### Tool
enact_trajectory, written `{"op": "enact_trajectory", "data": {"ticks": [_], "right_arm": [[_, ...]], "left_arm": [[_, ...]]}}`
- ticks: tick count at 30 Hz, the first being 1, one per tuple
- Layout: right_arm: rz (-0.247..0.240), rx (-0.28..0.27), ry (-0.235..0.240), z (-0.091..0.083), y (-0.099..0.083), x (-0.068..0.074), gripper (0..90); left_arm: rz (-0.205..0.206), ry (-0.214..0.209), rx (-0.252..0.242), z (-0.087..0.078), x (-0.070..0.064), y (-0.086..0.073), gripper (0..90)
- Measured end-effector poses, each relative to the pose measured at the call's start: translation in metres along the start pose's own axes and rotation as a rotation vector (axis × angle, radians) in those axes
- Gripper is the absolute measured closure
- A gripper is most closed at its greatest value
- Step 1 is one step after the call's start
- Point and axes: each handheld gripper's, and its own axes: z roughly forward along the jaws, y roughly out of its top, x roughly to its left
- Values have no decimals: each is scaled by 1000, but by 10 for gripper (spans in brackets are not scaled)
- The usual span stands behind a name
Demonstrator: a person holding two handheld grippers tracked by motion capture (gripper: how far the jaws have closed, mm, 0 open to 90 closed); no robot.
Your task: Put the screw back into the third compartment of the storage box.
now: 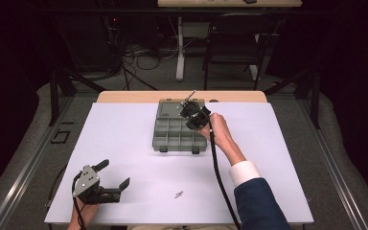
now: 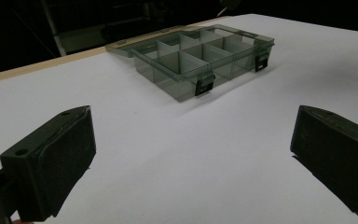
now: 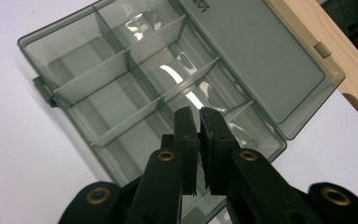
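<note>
- Paper sheet point(image 1: 124, 139), white, covers the wooden table point(image 1: 124, 96) almost to its far edge, where a strip of bare wood shows.
- Left gripper point(image 1: 116, 175) rests at the near left corner of the sheet, held by the person's left hand point(image 1: 87, 211); its jaws stand wide apart with nothing between them, pointing across the sheet toward the box.
- Small metal part point(image 1: 178, 194), perhaps a screw, lies alone on the sheet near the front edge, well apart from both grippers.
- Right hand point(image 1: 219, 129), in a dark blue sleeve point(image 1: 258, 201) with a white cuff, reaches forward to the box.
- Compartment box point(image 1: 172, 134) of smoky clear plastic sits at the middle far part of the sheet, its lid point(image 3: 256, 56) laid open flat toward the table's far edge.
- Right gripper point(image 3: 199, 126) hovers over the box's far right compartments; its jaws are drawn nearly together, a thin gap between them, and whether they pinch anything I cannot tell.
</note>
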Motion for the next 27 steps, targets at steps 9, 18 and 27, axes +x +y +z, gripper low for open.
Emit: {"op": "enact_trajectory", "data": {"ticks": [9,18,27], "right_arm": [[7,37,-24,19,6,-2,861],[21,62,-44,33,6,-4,860],[49,62,-45,38,6,-7,729]], "left_arm": [[-2,-3,0,1,0,0,0],[-1,-5,4,1,-1,0,0],[-2,-5,5,1,0,0,0]]}}
